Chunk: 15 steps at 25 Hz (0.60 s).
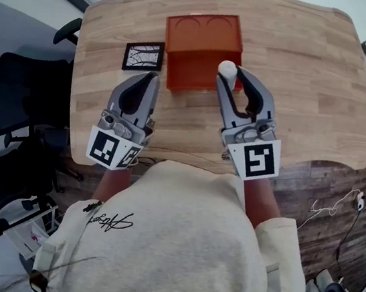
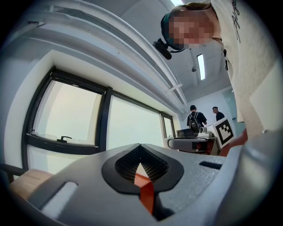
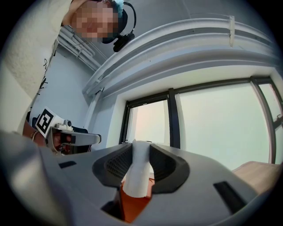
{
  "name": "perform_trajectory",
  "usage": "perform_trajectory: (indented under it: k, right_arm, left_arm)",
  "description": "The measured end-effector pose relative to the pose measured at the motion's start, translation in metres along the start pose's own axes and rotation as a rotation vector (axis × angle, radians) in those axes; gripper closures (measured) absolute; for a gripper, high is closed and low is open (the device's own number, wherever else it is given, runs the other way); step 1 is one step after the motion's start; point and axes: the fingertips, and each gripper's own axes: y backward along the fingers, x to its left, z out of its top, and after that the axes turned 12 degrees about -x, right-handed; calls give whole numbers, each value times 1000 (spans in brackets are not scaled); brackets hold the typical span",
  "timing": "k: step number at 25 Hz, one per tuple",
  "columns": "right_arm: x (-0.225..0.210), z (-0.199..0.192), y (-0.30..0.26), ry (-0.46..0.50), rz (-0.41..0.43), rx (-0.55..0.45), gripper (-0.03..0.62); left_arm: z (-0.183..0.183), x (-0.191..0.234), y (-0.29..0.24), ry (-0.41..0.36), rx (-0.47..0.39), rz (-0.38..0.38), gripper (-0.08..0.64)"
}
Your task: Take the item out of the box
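Note:
An orange box (image 1: 202,47) stands open-topped on the wooden table (image 1: 312,92), at the far middle. My right gripper (image 1: 232,72) is over the box's front right corner, shut on a white round-topped item (image 1: 228,68). In the right gripper view the white item (image 3: 138,170) stands upright between the dark pads (image 3: 167,165) of the right gripper (image 3: 140,148), with the orange box (image 3: 135,205) below it. My left gripper (image 1: 153,78) rests just left of the box's front left corner, jaws together. In the left gripper view a sliver of the orange box (image 2: 146,192) shows past the left gripper (image 2: 139,149).
A black-framed card (image 1: 143,56) lies on the table left of the box. Black office chairs (image 1: 14,98) stand off the table's left side. Cables (image 1: 329,210) trail on the floor at the right. The table's front edge runs just below both grippers.

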Motion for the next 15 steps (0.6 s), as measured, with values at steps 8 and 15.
perform_trajectory:
  k: [8, 15]
  right_arm:
    - [0, 0, -1, -4, 2, -3, 469]
    - [0, 0, 0, -3, 4, -7, 471]
  left_arm:
    - [-1, 1, 0, -1, 1, 1, 557]
    - [0, 1, 0, -3, -2, 5, 557]
